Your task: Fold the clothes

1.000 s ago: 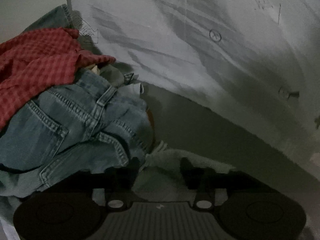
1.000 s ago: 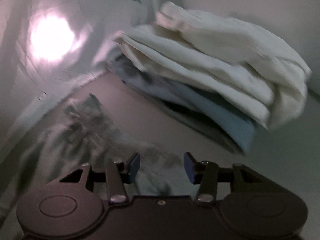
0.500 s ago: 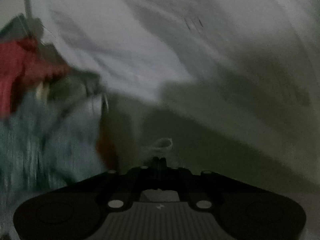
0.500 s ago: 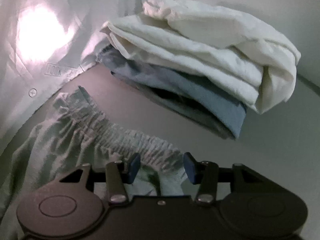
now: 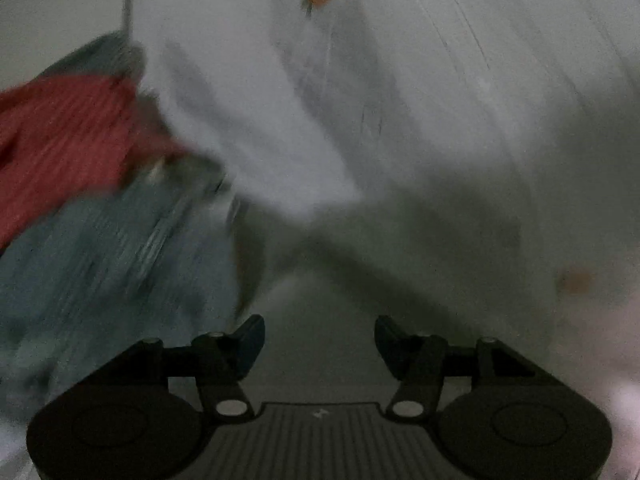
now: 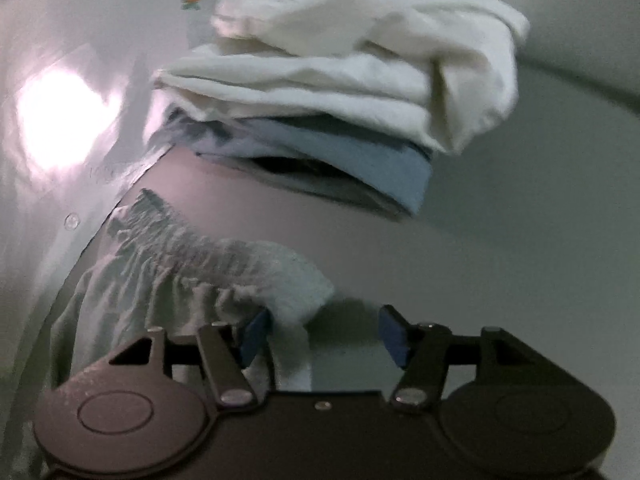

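Two piles flanked the desk: folded cream and blue clothes toward its far edge, jeans and a red shirt leftward. Pale green shorts lay between, their waistband beside the released right gripper; the left gripper gaped empty. Gripping both waistband corners squarely would probably fold truest.

The left claw, pinched shut on pale cloth half a second ago, now gapes empty; the right claw has spread wider over the gathered waistband
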